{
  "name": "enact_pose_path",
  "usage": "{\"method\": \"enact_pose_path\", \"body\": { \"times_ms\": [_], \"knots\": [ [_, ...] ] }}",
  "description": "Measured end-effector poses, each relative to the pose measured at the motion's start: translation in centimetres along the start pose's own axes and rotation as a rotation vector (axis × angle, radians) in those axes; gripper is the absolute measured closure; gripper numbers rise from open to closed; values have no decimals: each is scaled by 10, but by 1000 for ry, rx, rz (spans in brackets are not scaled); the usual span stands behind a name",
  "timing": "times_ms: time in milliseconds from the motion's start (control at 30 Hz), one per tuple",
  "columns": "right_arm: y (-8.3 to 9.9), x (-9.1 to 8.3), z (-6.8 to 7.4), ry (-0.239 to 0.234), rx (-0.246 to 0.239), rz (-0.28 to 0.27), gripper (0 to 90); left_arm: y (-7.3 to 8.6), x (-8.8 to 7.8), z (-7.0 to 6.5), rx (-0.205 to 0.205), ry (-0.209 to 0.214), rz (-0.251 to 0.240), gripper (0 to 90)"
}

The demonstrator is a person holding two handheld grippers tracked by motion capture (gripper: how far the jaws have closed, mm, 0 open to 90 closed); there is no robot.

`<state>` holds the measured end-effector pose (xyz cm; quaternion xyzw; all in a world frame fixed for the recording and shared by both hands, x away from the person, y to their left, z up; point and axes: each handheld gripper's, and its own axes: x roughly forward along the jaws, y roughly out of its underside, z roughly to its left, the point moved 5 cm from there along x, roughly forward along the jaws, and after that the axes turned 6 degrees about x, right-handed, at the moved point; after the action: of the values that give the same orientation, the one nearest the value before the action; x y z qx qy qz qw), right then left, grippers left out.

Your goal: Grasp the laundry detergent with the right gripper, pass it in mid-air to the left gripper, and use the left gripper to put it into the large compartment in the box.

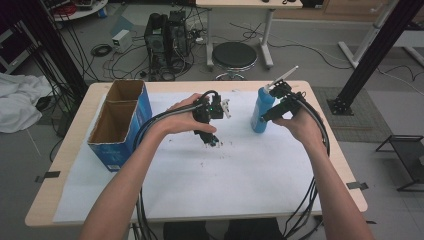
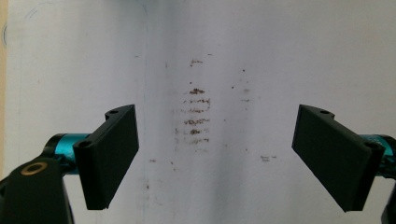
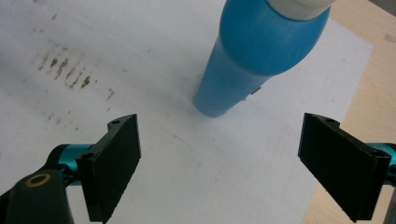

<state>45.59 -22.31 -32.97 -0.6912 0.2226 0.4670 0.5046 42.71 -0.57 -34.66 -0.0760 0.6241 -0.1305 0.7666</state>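
Observation:
A blue bottle (image 1: 261, 113) with a white cap stands upright on the white sheet (image 1: 240, 175), right of centre. My right gripper (image 1: 282, 97) hovers just right of and above it, open. In the right gripper view the bottle (image 3: 254, 60) rises ahead of the open right gripper (image 3: 233, 163), apart from both jaws. My left gripper (image 1: 212, 140) is held over the middle of the sheet, pointing down. In the left gripper view the left gripper (image 2: 215, 158) is open, its jaws wide over brown smudges (image 2: 196, 112) on the sheet, nothing between them.
An open blue cardboard box (image 1: 120, 122) with two compartments stands at the table's left. The wooden table edge (image 3: 373, 51) lies just beyond the sheet near the bottle. Cables trail from both grippers toward the near edge. A stool (image 1: 234, 56) stands on the floor behind.

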Motion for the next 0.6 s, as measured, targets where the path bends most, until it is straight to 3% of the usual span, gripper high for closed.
{"method": "enact_pose_path", "body": {
  "times_ms": [167, 233, 367, 600],
  "knots": [
    [-2, 3, 1, 26, 48, -39, 122, 1, 1, -1, -7, -3, -9, 147],
    [-3, 7, 0, 27, 65, -80, 122, 1, 1, -2, 0, 2, -6, 147],
    [-4, 10, 0, 42, 84, -108, 122, 2, -1, -1, 17, 7, 7, 147],
    [-7, 15, 0, 42, 121, -111, 122, 3, 0, -2, 10, 7, -3, 147]
  ]
}}
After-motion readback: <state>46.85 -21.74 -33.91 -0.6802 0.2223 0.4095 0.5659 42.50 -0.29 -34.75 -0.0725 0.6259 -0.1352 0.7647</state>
